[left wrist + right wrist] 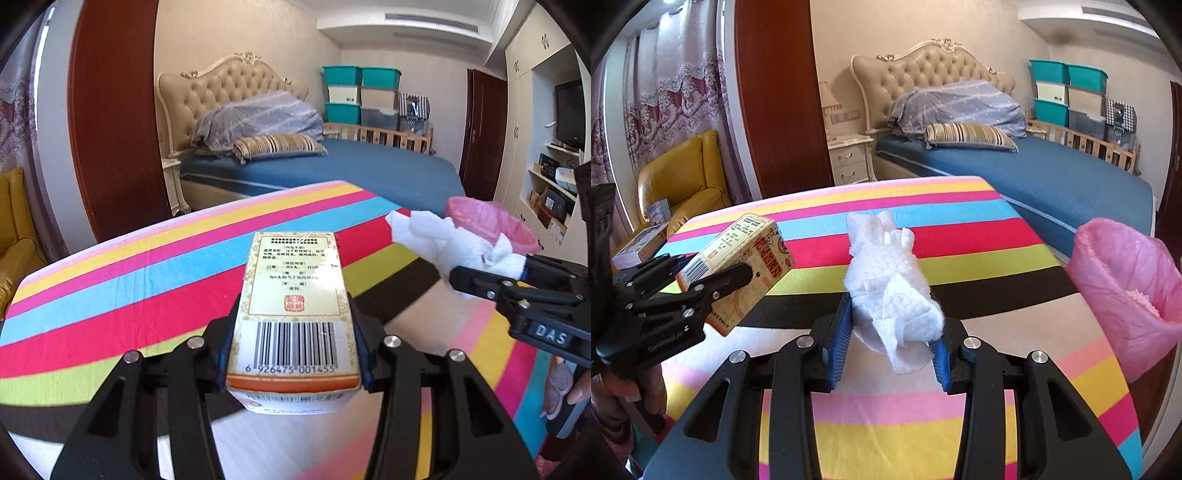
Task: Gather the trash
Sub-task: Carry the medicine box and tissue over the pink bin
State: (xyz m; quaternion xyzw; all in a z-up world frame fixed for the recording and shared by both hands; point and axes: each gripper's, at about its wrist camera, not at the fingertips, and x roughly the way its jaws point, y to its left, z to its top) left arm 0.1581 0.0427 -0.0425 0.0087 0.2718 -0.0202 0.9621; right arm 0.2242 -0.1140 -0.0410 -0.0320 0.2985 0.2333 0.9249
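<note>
My left gripper is shut on a cream medicine box with a barcode and holds it above the striped table. The box and left gripper also show in the right wrist view at the left. My right gripper is shut on a crumpled white tissue above the table. In the left wrist view the tissue and right gripper are at the right, near a bin with a pink bag. The bin stands beside the table's right edge.
A bed with blue cover lies beyond the table. A yellow armchair and a boxed item are at the left. A white nightstand and stacked storage bins stand by the walls.
</note>
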